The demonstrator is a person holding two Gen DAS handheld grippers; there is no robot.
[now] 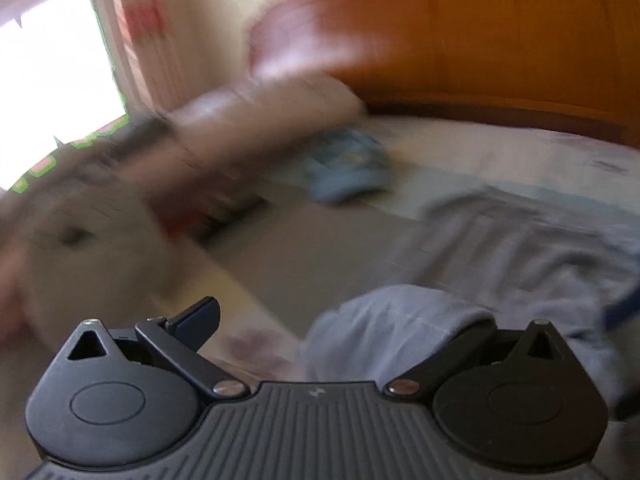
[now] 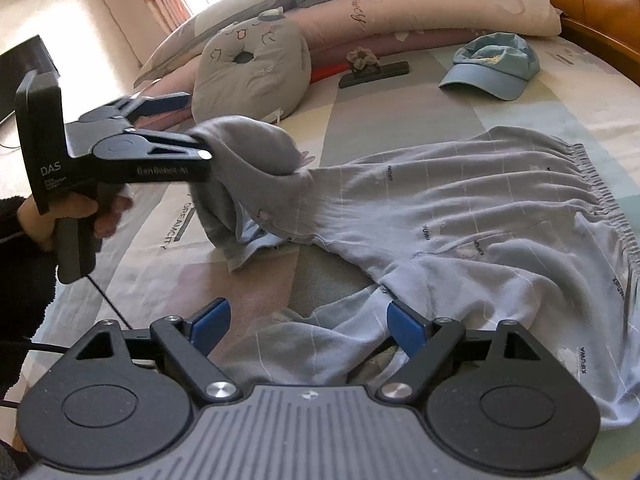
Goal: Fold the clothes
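Light grey-blue pyjama trousers [image 2: 480,208] lie spread on the bed, waistband at the far right. One leg end [image 2: 248,152] is draped over a finger of my left gripper [image 2: 188,120] and lifted above the bed. In the blurred left wrist view my left gripper [image 1: 340,320] has its jaws wide apart, with the cloth [image 1: 400,328] hanging over the right finger. My right gripper [image 2: 308,324] is open, low over the other trouser leg [image 2: 320,344], with cloth between its blue pads [image 2: 404,326].
A light blue cap [image 2: 496,66] lies at the far right of the bed. A grey cushion [image 2: 256,68], long pink pillows [image 2: 440,4] and a dark remote [image 2: 376,74] lie behind. A wooden headboard [image 2: 600,0] runs along the right.
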